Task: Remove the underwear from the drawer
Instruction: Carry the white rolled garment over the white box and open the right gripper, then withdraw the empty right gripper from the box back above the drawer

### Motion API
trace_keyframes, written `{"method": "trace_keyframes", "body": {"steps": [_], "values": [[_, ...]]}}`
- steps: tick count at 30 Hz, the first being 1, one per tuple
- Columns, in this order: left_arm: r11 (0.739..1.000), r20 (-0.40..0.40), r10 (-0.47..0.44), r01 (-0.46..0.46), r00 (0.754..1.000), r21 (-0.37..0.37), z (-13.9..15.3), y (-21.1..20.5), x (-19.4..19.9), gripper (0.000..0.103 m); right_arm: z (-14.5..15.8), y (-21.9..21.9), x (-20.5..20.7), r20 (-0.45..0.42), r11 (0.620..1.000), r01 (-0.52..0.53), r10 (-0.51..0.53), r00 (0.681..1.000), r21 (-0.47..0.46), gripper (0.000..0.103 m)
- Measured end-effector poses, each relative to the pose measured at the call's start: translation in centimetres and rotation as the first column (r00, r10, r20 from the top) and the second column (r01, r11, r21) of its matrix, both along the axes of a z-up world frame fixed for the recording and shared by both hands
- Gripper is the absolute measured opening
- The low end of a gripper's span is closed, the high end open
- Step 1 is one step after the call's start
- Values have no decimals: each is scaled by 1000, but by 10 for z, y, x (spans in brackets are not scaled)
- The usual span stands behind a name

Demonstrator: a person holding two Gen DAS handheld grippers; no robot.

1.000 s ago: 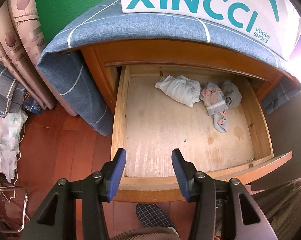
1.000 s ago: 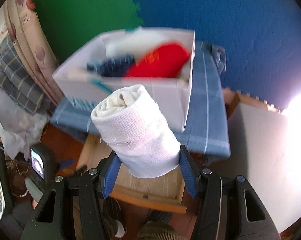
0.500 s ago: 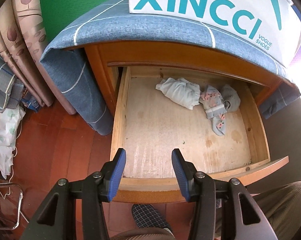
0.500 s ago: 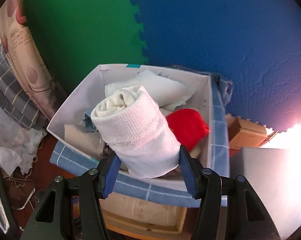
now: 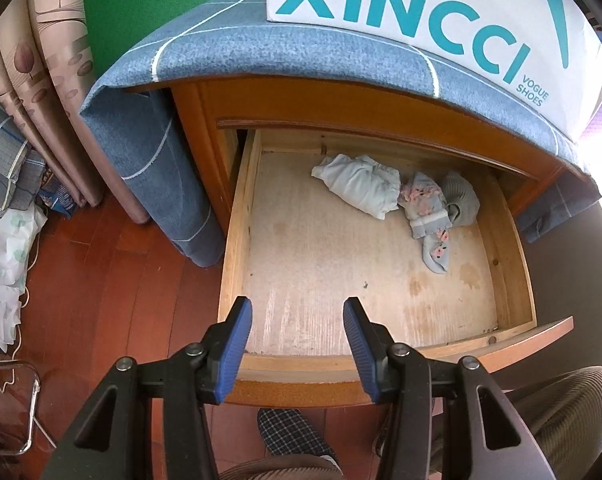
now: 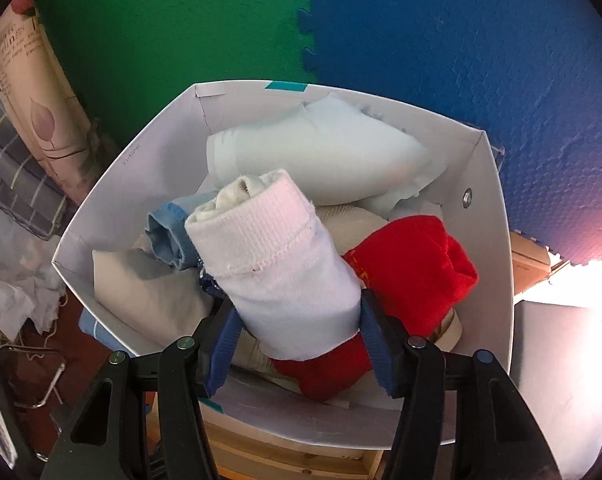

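Hand-held gripper (image 6: 297, 320), white box (image 6: 489, 240), blue wall (image 6: 461, 40)

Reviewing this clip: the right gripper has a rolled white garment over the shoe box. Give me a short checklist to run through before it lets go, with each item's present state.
1. Rolled white garment between the right gripper pads: ok, though the jaws have just been opening.
2. Roll positioned over the white shoe box opening, inside its rim: ok.
3. Room in the box: cannot tell; the red garment, pale blue garment and beige cloth already fill most of it.
4. Left gripper free for the next pick: ok, open and holding nothing.
5. Drawer open: ok.
6. Drawer emptied: not ok; a light bundle and grey floral socks lie at the back.
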State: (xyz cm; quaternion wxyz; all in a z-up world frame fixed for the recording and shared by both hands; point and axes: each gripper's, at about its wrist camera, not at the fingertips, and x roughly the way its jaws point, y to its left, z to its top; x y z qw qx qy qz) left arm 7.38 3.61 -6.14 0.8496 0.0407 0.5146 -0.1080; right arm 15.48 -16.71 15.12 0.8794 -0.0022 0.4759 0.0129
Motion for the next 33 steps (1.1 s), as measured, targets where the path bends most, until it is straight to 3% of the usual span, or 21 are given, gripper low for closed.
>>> {"method": "trace_keyframes", "body": {"steps": [3,7,13,21,27,33], "values": [[1000,-1,2,-2,1000,0,0,0,0,48,4,0,-2,13,1000,-1,1,1000,4,59],[1000,-1,2,-2,1000,3,0,0,0,48,15,0,-6,49,1000,-2,2,999,6,76],[1000,-1,3,-3,1000,9,-1,0,0,48,30,-4,-19,87,1000,5,-7,996,25,78],[1000,-4,0,0,1000,26,-2,-3,0,48,29,-20,-80,165,999,16,-21,986,34,79],[999,-11,-16,16,1000,51,-4,-8,-1,48,-9,-35,-139,177,998,56,-58,983,12,87],[998,-18,-19,19,1000,56,-5,-8,-1,48,-85,-54,-164,34,990,144,-144,989,11,87]]}}
